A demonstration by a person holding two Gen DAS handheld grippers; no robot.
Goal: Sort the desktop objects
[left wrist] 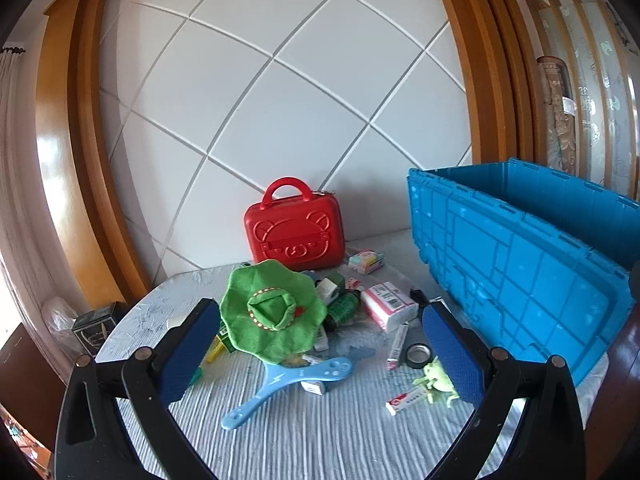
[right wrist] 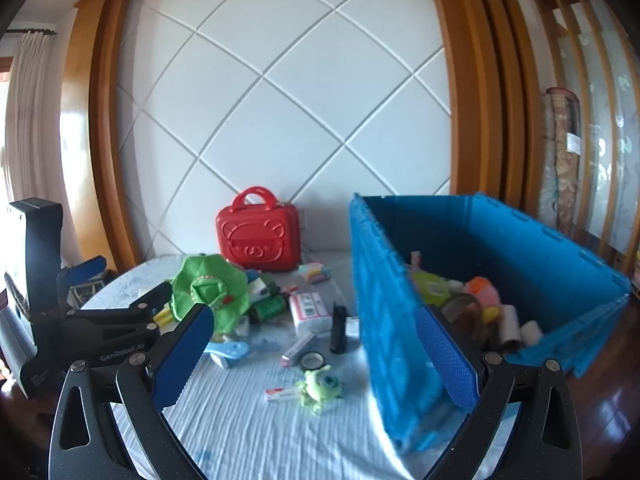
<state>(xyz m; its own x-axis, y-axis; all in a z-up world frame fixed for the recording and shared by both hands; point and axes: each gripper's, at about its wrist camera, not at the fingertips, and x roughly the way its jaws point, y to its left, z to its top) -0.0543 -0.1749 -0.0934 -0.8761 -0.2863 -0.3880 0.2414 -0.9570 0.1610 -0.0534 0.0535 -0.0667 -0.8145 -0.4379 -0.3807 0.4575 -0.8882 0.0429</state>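
Both grippers hover above the near edge of the surface (left wrist: 320, 440), fingers spread wide and pinching nothing. Seen from the left gripper (left wrist: 316, 352), the clutter lies ahead of and between its fingers (left wrist: 188, 352): a green hat (left wrist: 272, 312) sits just past the left finger, with a blue paddle (left wrist: 288, 380) in front of the hat, lying flat on the pale cloth. Right of the hat lie a green bottle (left wrist: 342, 308), a pink-and-white pack (left wrist: 390, 304), a tape roll (left wrist: 418, 354) and — close against the right finger — a small green plush (left wrist: 434, 376) beside a red-and-white tube (left wrist: 406, 398). A red case (left wrist: 294, 236) stands upright behind the hat, against the wall. The blue crate (left wrist: 520, 264) stands to the right of the whole pile. From the right gripper (right wrist: 316, 352), that crate (right wrist: 380, 300) rises just behind its right finger, its near wall between the fingers; toys and rolls lie inside it. The plush (right wrist: 320, 386) and tube (right wrist: 280, 394) lie between these fingers, left of the crate, touching neither finger. The hat (right wrist: 208, 292) is farther left, with the left gripper (right wrist: 156, 296) reaching in beside it.
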